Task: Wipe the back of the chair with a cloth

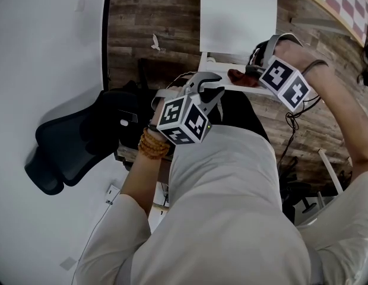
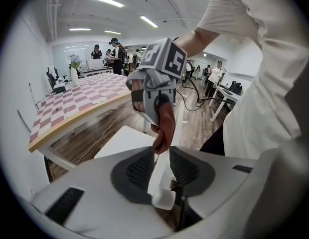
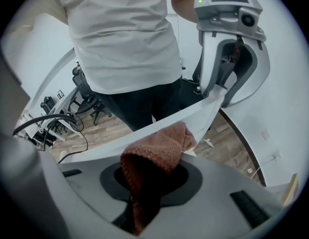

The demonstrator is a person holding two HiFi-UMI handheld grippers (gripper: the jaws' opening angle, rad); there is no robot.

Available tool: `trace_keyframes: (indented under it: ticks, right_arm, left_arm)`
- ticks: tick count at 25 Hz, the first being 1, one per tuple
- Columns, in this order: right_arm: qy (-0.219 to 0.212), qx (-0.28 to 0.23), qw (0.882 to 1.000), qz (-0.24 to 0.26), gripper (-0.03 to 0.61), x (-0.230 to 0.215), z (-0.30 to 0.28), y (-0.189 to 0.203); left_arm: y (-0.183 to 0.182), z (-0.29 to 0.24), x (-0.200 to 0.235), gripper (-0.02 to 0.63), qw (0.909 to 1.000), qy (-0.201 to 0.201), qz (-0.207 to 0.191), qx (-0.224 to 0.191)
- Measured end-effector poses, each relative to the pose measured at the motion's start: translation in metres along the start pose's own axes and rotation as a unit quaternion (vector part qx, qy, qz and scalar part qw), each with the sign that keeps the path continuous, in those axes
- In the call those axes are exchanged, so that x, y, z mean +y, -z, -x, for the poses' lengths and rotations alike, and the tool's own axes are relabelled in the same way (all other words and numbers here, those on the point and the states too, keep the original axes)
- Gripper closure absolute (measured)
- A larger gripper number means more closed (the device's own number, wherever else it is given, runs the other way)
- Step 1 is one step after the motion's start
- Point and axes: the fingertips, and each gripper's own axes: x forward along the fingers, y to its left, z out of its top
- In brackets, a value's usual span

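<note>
The left gripper (image 2: 162, 169) has its jaws pressed together on the thin top edge of the white chair back (image 2: 163, 195), which stands upright between its two dark pads. The right gripper (image 3: 149, 180) faces it from the other end of that edge, and its jaws pinch a rust-brown cloth (image 3: 159, 148). The cloth bunches out ahead of the right gripper's jaws and lies touching the top of the chair back, between the two grippers and closer to the right one. Seen from the left gripper, the cloth hangs from the right gripper's tips straight ahead, just above the edge that the left one clamps. The chair's white seat (image 1: 237, 16) lies beyond both grippers, on the far side of the back from the person. A black office chair (image 1: 71, 141) stands well off to the left gripper's outer side, and a pink checkered table (image 2: 79, 96) stretches away behind the right gripper over a wooden floor (image 1: 145, 16).
</note>
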Motion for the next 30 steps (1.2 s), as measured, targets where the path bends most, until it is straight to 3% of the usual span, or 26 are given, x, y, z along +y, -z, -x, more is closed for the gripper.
trace_keyframes:
  ticks: [30]
  right_arm:
    - [-0.089,0.048,0.993,-0.056,0.479,0.013,-0.134,0.096]
  left_arm:
    - [-0.003,-0.004,0.004,0.492,0.9998,0.005,0.014,-0.009]
